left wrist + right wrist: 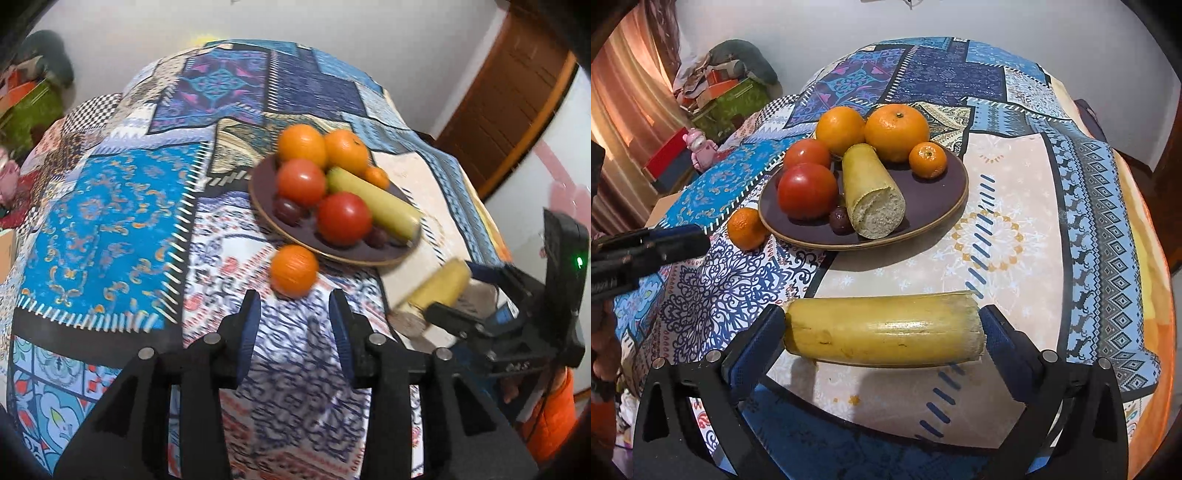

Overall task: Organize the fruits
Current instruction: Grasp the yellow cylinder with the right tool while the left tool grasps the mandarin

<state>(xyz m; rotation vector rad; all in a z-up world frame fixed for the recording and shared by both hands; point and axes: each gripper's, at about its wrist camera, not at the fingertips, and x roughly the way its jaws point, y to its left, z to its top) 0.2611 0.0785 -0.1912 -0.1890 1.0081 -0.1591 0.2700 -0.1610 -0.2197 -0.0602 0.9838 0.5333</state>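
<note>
A dark purple plate (934, 192) holds two large oranges (897, 132), a small mandarin (928, 160), two tomatoes (807, 190), a dark plum (839, 220) and a yellow sugarcane piece (872, 192). A loose mandarin (747, 228) lies on the cloth by the plate's left rim; it also shows in the left wrist view (293, 270), just ahead of my left gripper (294, 299), which is open and empty. My right gripper (882, 325) is shut on a second sugarcane piece (882, 330), held crosswise above the table, and shows at the right in the left wrist view (436, 286).
A patchwork blue tablecloth (1015, 240) covers the round table. Boxes, cushions and a pink toy (700, 147) sit beyond the table's far left. A wooden door (506, 110) stands at the back right. The left gripper's fingers (650, 243) reach in from the left.
</note>
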